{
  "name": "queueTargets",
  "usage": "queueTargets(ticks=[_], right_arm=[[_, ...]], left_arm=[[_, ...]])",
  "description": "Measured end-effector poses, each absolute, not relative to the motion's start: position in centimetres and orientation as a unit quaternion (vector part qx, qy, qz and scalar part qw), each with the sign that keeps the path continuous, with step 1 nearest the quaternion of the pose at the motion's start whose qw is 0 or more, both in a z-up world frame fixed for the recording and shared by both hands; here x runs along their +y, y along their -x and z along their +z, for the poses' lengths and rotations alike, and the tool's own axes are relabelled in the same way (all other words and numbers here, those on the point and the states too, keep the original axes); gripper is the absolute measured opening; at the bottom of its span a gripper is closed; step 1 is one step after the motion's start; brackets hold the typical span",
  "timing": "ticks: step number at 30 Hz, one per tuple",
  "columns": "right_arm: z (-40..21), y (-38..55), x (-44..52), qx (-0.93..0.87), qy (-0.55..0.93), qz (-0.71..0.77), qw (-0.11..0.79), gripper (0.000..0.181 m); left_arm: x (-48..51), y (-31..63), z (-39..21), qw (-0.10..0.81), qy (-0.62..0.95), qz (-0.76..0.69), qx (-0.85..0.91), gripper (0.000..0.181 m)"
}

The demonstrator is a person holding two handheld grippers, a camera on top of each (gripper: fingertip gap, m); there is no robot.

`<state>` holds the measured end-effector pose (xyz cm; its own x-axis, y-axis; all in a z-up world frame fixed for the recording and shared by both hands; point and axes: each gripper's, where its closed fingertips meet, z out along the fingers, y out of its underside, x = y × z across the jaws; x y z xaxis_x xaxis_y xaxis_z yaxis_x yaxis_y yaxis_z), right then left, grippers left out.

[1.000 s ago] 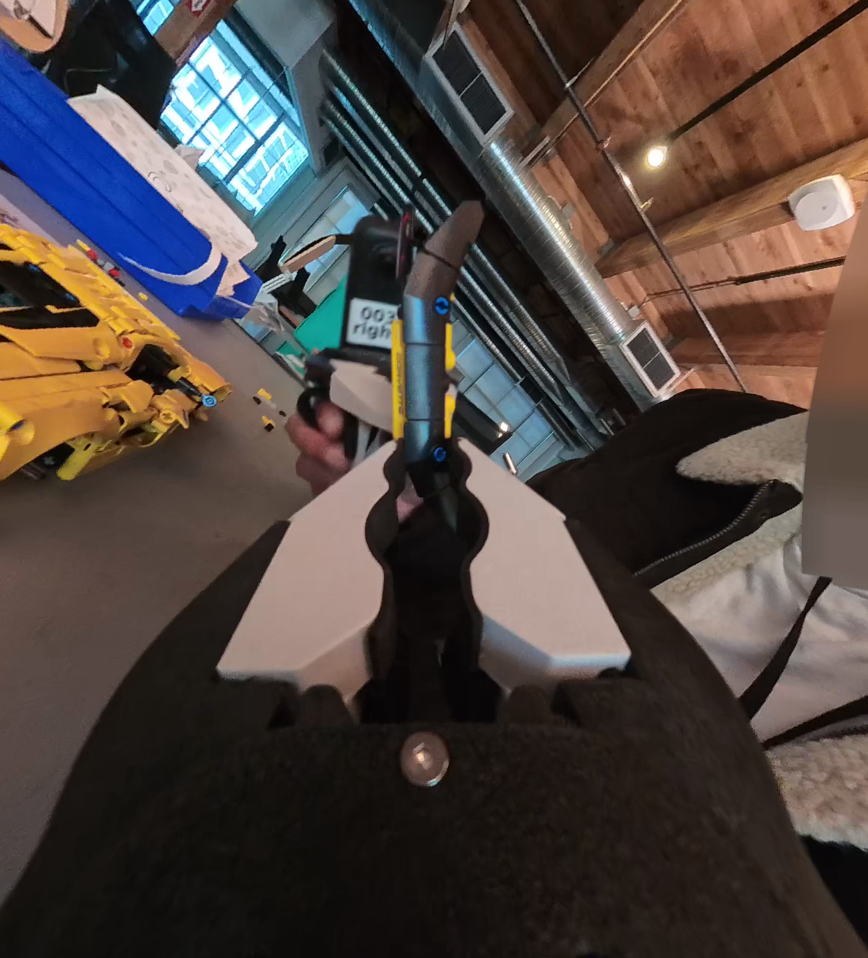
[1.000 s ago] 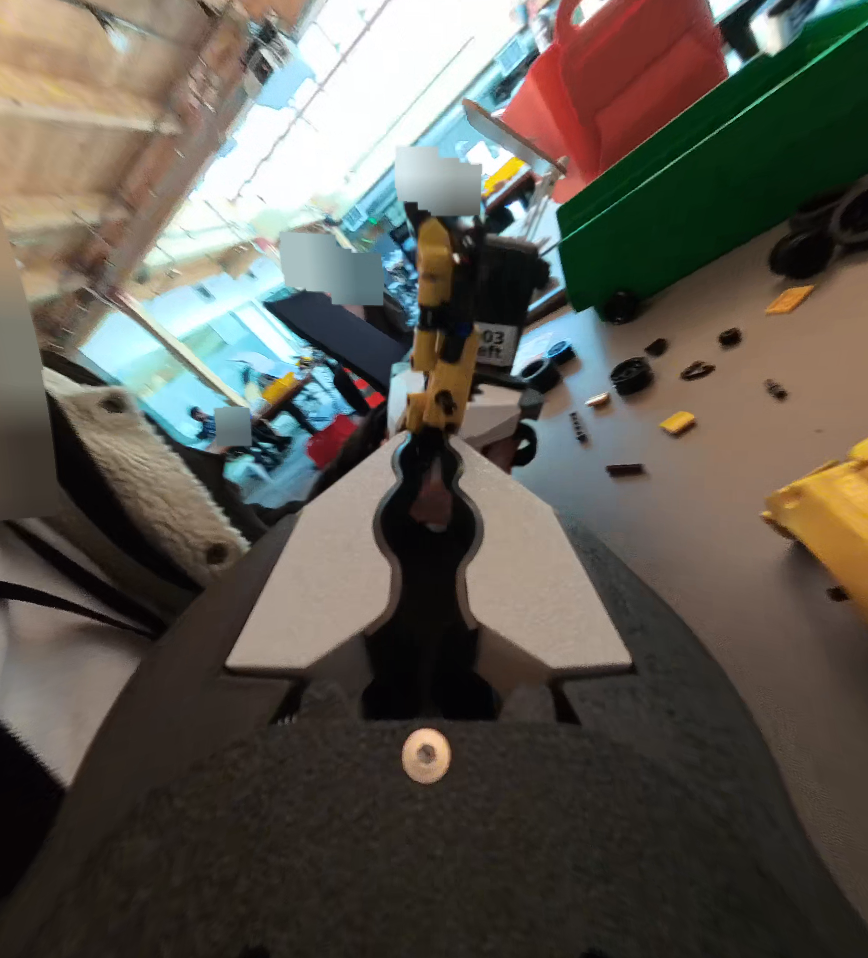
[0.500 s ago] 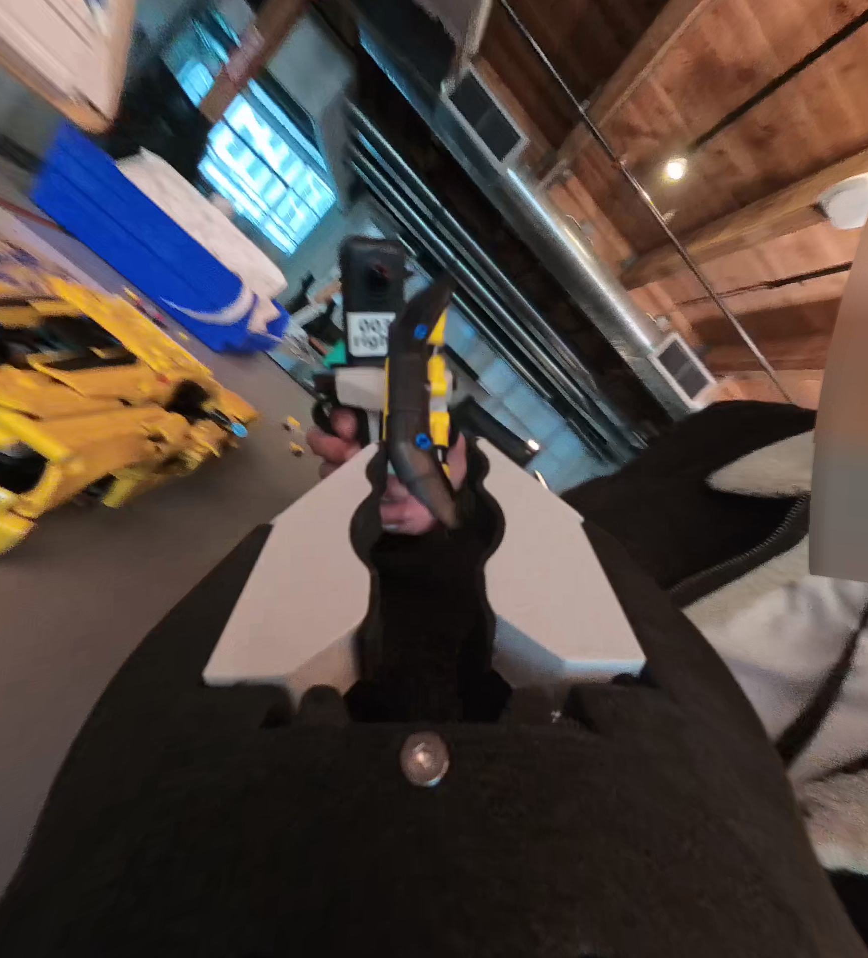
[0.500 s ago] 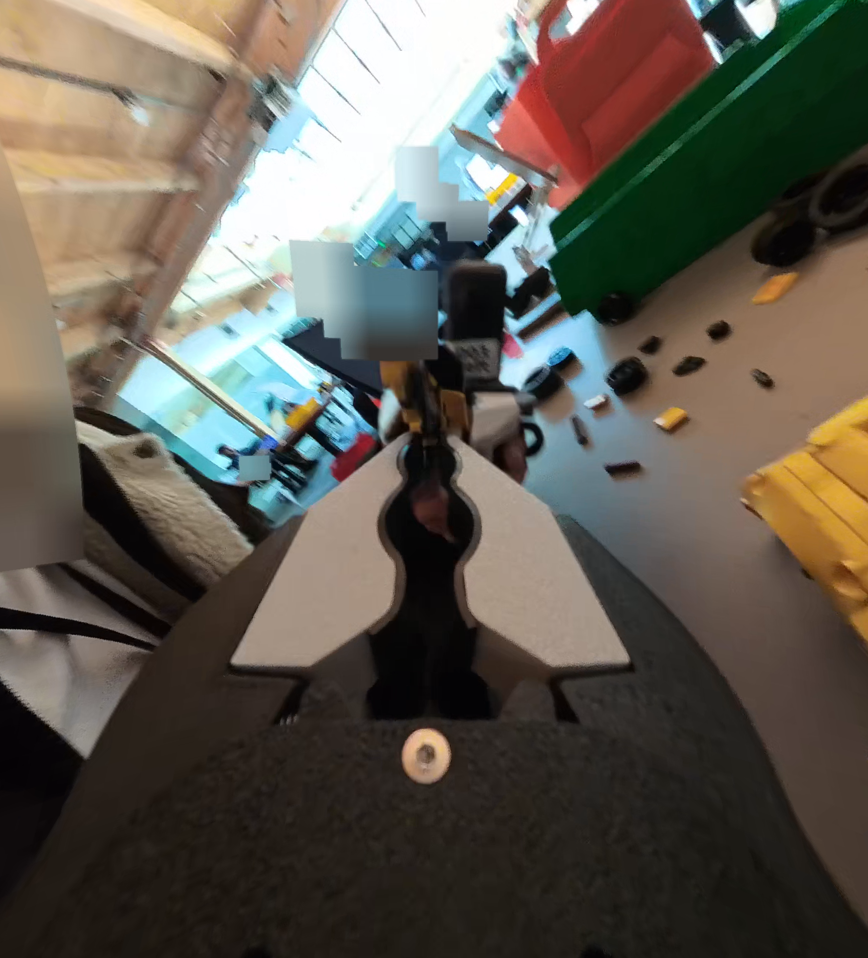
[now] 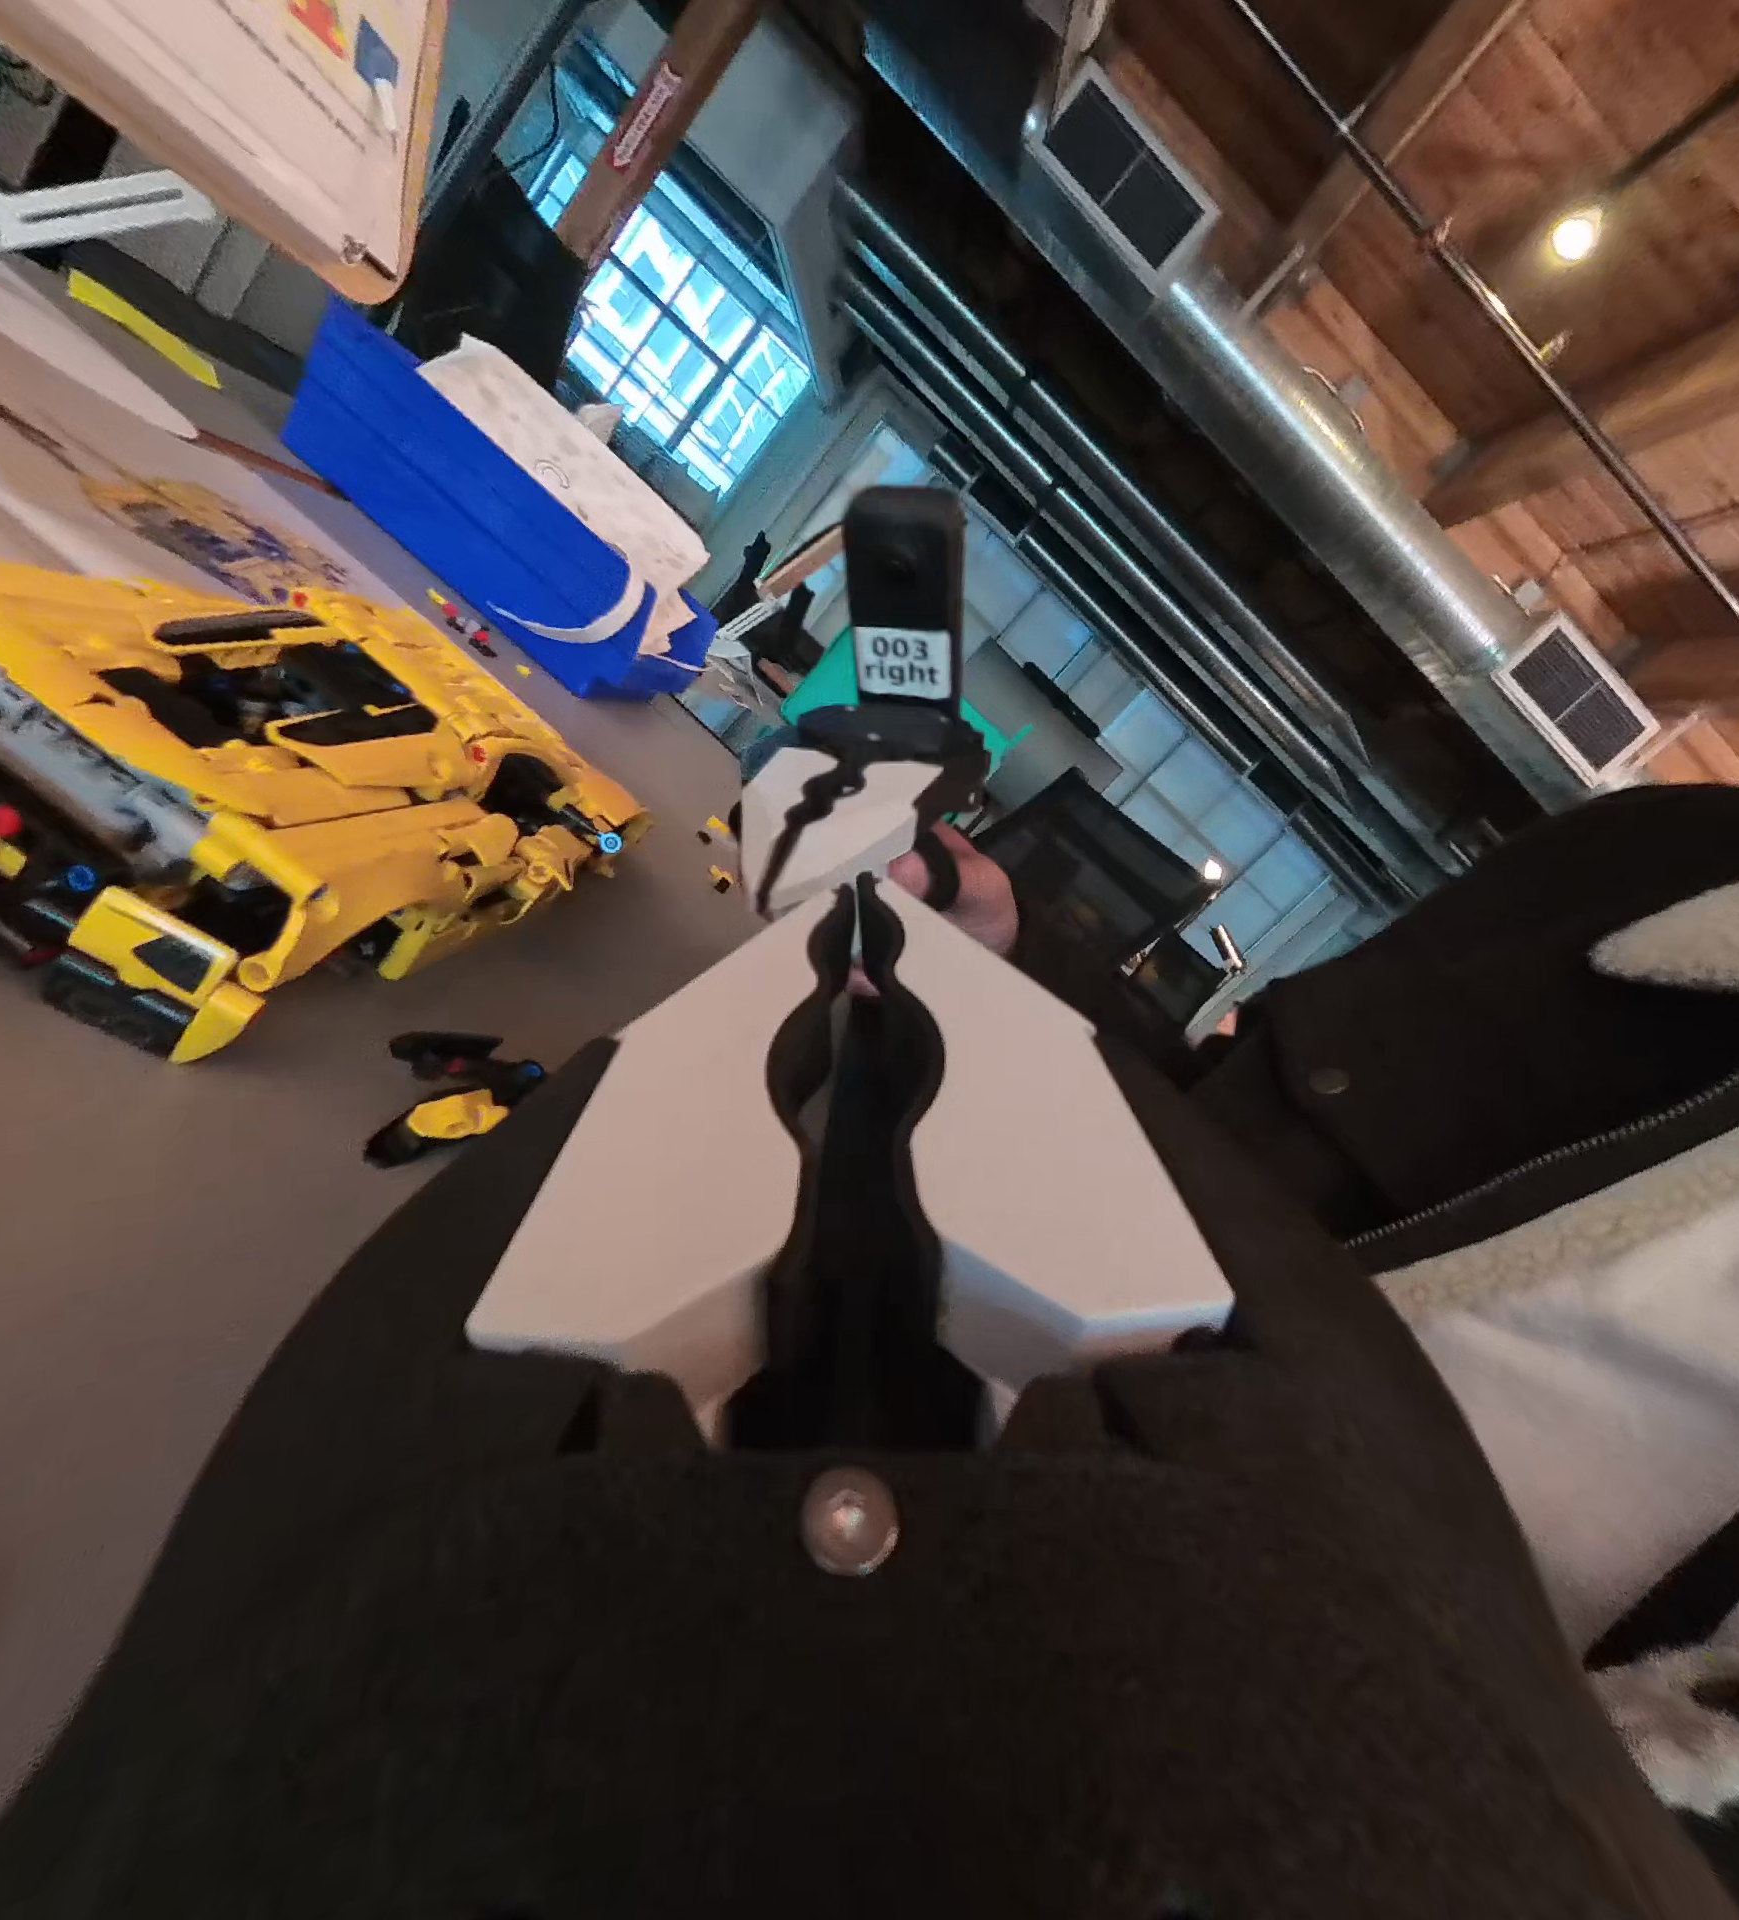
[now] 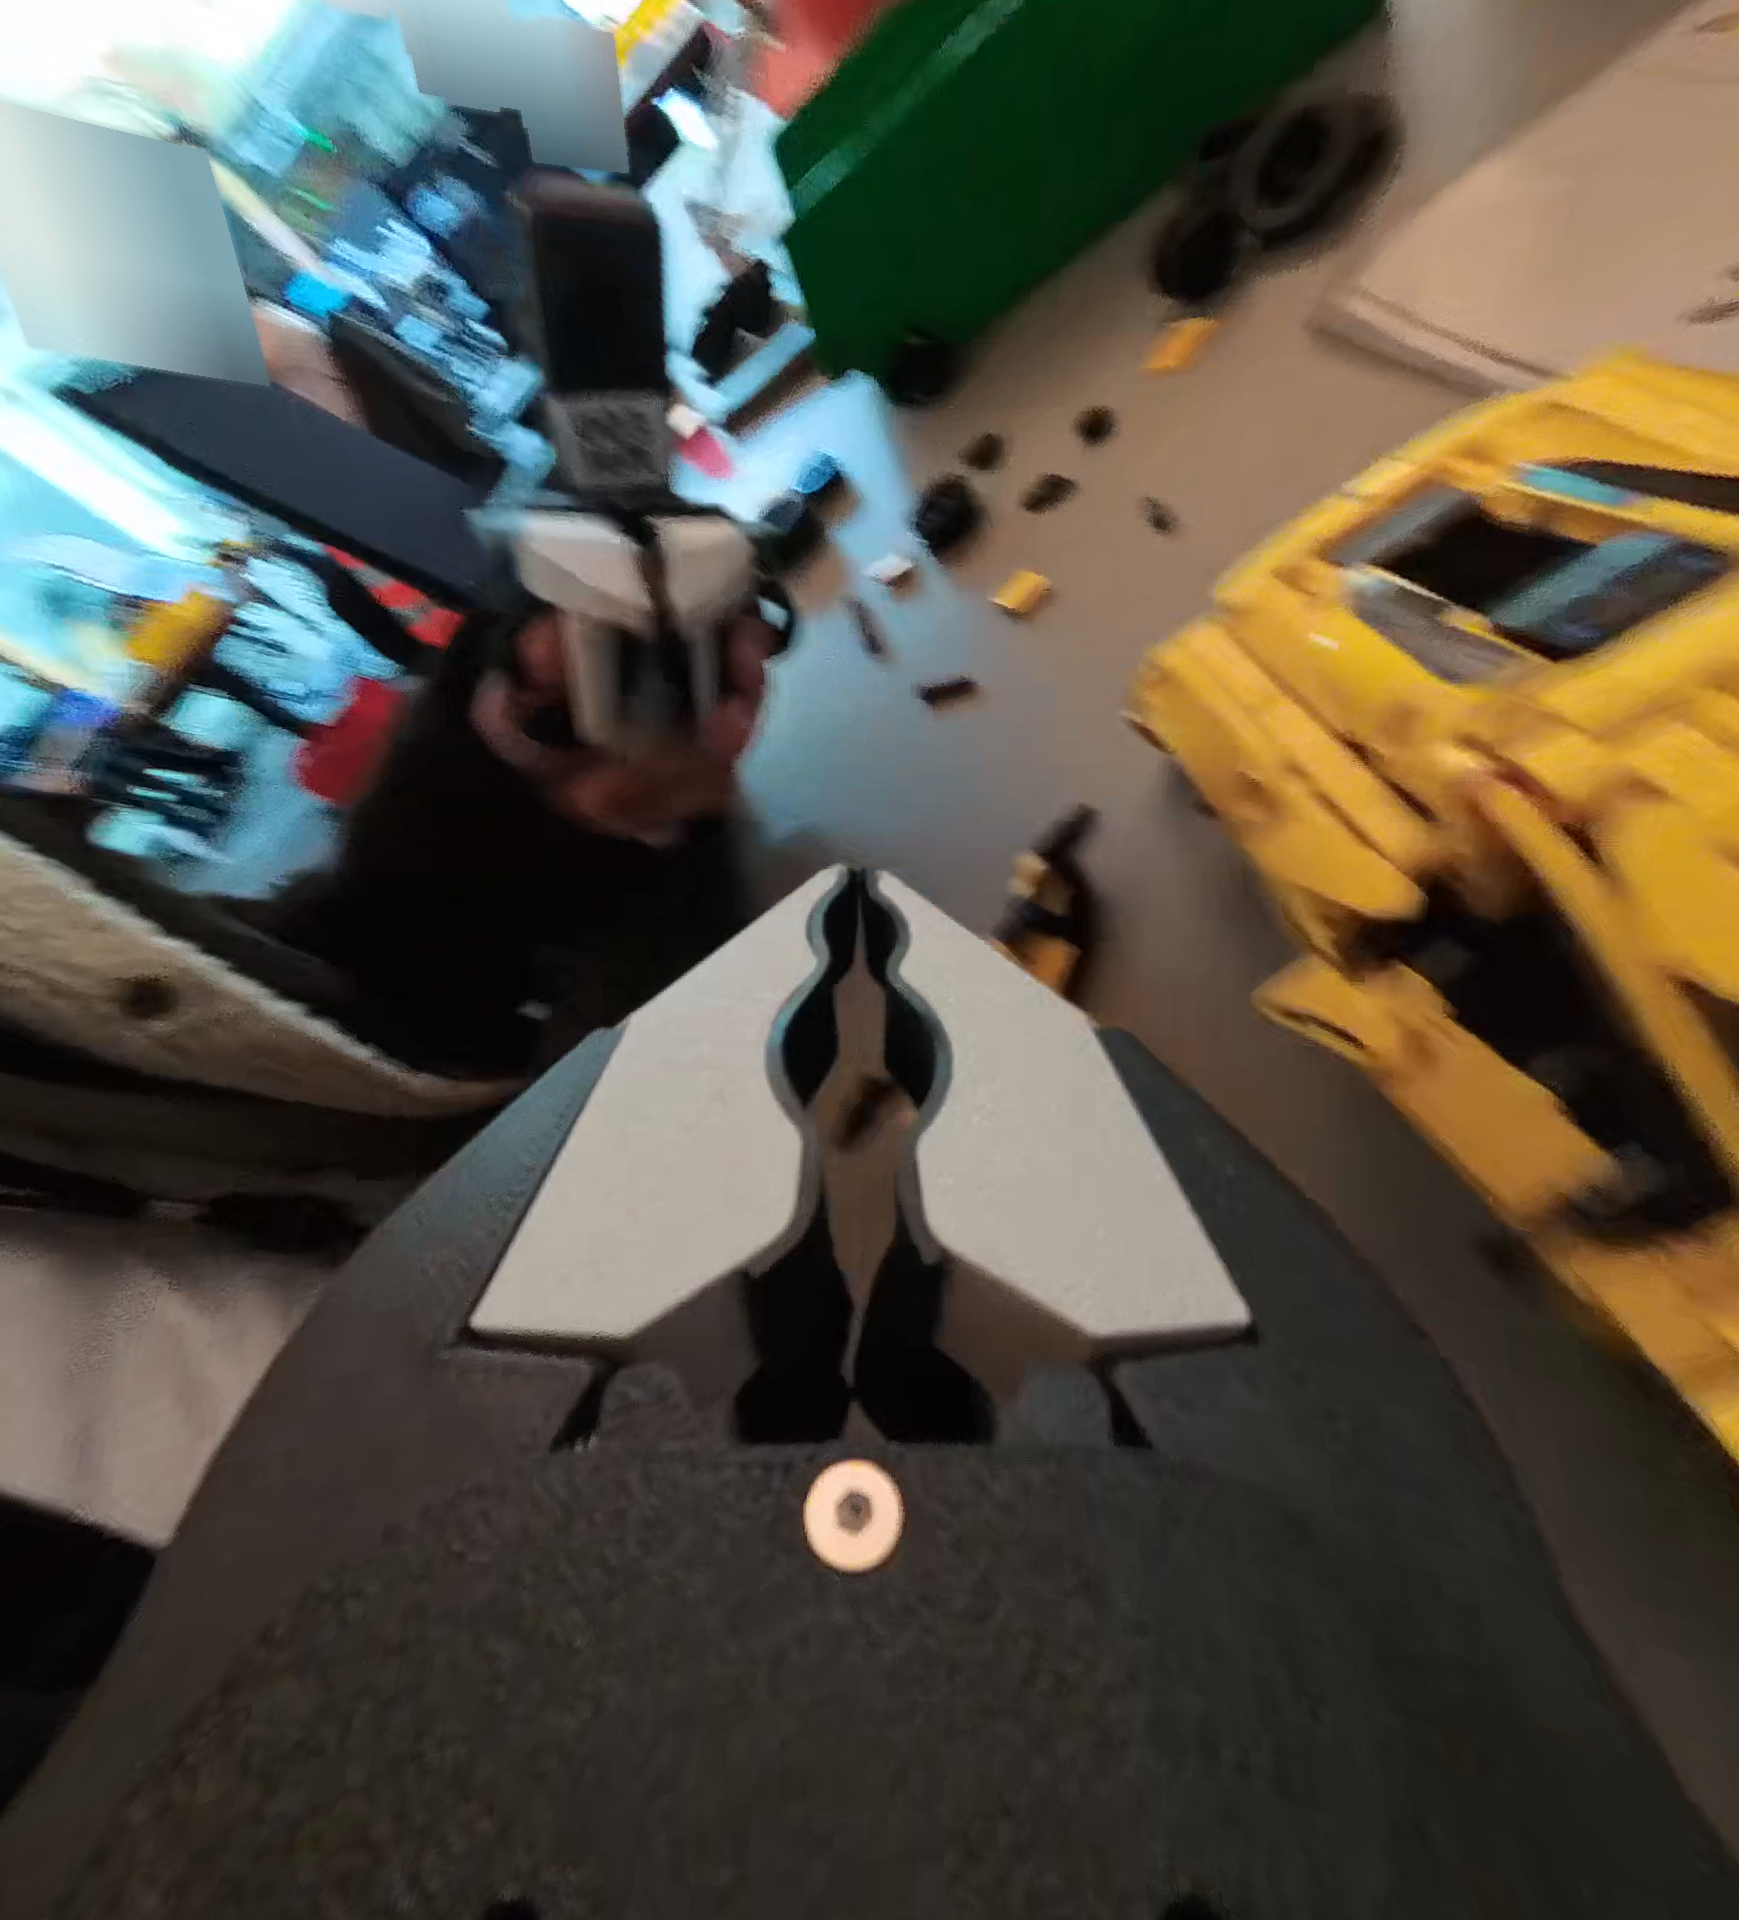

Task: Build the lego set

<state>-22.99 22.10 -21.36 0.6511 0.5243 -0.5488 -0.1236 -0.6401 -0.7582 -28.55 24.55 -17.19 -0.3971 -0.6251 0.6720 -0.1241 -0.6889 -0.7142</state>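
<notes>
Facing each other above the grey bench (image 5: pixel 96 1247), the left claw (image 5: pixel 854 914) and the right claw (image 6: pixel 857 883) are both pressed together with nothing between the tips. The yellow Lego car (image 5: pixel 221 769) sits on the bench, and a small black-and-yellow Lego assembly (image 5: pixel 449 1101) lies just beside its front corner, apart from both claws.

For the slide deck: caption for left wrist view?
Left hand-held gripper shut and empty, facing the right hand-held gripper; yellow Lego car on the table.

left gripper (image 5: pixel 857 920): pale grey fingers, black textured body, silver screw (image 5: pixel 848 1536); wearer in black fleece-lined jacket (image 5: pixel 1530 1039).
</notes>
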Motion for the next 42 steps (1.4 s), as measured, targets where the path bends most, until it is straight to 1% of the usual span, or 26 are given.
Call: queueTargets(ticks=[1, 3, 5, 7, 10, 11, 12, 14, 15, 16, 17, 18, 20, 21, 23, 25, 29, 30, 31, 32, 37, 40, 42], right_arm=[[-22.5, 21.9, 21.7, -0.132, 0.833, 0.353, 0.406, 0.005], [-25.0, 21.2, 20.8, -0.152, 0.871, 0.283, 0.372, 0.017], [-25.9, 23.0, 20.6, -0.154, 0.879, 0.290, 0.345, 0.036], [-26.5, 24.3, 21.3, -0.148, 0.888, 0.272, 0.341, 0.043], [-28.3, 25.1, 22.4, -0.167, 0.914, 0.206, 0.306, 0.050], [-29.1, 25.0, 22.7, -0.172, 0.925, 0.177, 0.288, 0.052], [-29.9, 24.7, 22.9, -0.176, 0.935, 0.150, 0.270, 0.050], [-30.2, 23.9, 23.5, -0.183, 0.940, 0.106, 0.267, 0.030], [-30.2, 23.8, 23.6, -0.187, 0.941, 0.100, 0.264, 0.029], [-30.2, 23.8, 23.8, -0.184, 0.940, 0.107, 0.267, 0.028], [-29.9, 23.8, 24.0, -0.177, 0.937, 0.122, 0.274, 0.027], [-29.2, 23.9, 24.2, -0.162, 0.931, 0.148, 0.292, 0.026], [-26.2, 24.8, 25.0, -0.117, 0.893, 0.251, 0.355, 0.024], [-24.0, 25.3, 25.3, -0.094, 0.858, 0.315, 0.394, 0.024], [-19.5, 26.3, 25.4, -0.067, 0.772, 0.440, 0.455, 0.024], [-17.3, 27.1, 25.2, -0.058, 0.718, 0.498, 0.483, 0.024], [-16.8, 29.6, 24.8, -0.075, 0.688, 0.540, 0.478, 0.024], [-16.7, 30.0, 24.7, -0.073, 0.681, 0.554, 0.474, 0.024], [-16.8, 30.2, 24.7, -0.071, 0.678, 0.559, 0.472, 0.024], [-16.9, 30.2, 24.7, -0.071, 0.678, 0.559, 0.471, 0.024], [-17.3, 30.4, 24.2, -0.078, 0.673, 0.567, 0.468, 0.025], [-16.7, 29.2, 23.4, -0.101, 0.662, 0.575, 0.470, 0.033], [-16.1, 27.9, 23.3, -0.108, 0.660, 0.567, 0.480, 0.028]], left_arm=[[24.6, 28.4, -17.3, 0.162, 0.527, -0.756, 0.354, 0.001], [24.8, 27.9, -17.7, 0.158, 0.539, -0.750, 0.349, 0.003], [25.1, 27.8, -17.8, 0.152, 0.542, -0.753, 0.340, 0.004], [25.5, 27.8, -18.0, 0.160, 0.549, -0.749, 0.333, 0.004], [26.0, 27.8, -17.9, 0.201, 0.556, -0.731, 0.340, 0.004], [26.1, 27.9, -17.8, 0.215, 0.555, -0.726, 0.345, 0.004], [26.2, 27.9, -17.7, 0.227, 0.552, -0.722, 0.349, 0.004], [26.5, 28.0, -17.6, 0.256, 0.550, -0.711, 0.356, 0.007], [26.7, 28.1, -17.6, 0.273, 0.553, -0.702, 0.358, 0.012], [27.1, 28.1, -17.7, 0.289, 0.559, -0.690, 0.358, 0.016], [27.7, 28.0, -18.0, 0.305, 0.571, -0.675, 0.355, 0.025], [28.2, 28.1, -18.2, 0.320, 0.581, -0.661, 0.352, 0.031], [28.9, 28.2, -18.3, 0.339, 0.592, -0.646, 0.344, 0.041], [29.0, 28.2, -18.2, 0.343, 0.592, -0.646, 0.340, 0.049], [28.1, 28.0, -17.6, 0.325, 0.572, -0.671, 0.341, 0.057], [26.5, 27.8, -16.5, 0.290, 0.539, -0.714, 0.341, 0.060], [24.8, 28.0, -15.1, 0.282, 0.494, -0.744, 0.351, 0.058], [24.7, 28.0, -15.2, 0.285, 0.495, -0.740, 0.355, 0.049], [24.8, 28.1, -15.2, 0.286, 0.493, -0.740, 0.357, 0.033], [24.8, 28.2, -15.1, 0.283, 0.490, -0.744, 0.355, 0.027], [24.3, 28.2, -15.3, 0.246, 0.491, -0.755, 0.357, 0.025], [24.2, 28.2, -15.6, 0.228, 0.496, -0.757, 0.360, 0.024], [23.9, 28.1, -16.0, 0.210, 0.500, -0.755, 0.369, 0.024]])
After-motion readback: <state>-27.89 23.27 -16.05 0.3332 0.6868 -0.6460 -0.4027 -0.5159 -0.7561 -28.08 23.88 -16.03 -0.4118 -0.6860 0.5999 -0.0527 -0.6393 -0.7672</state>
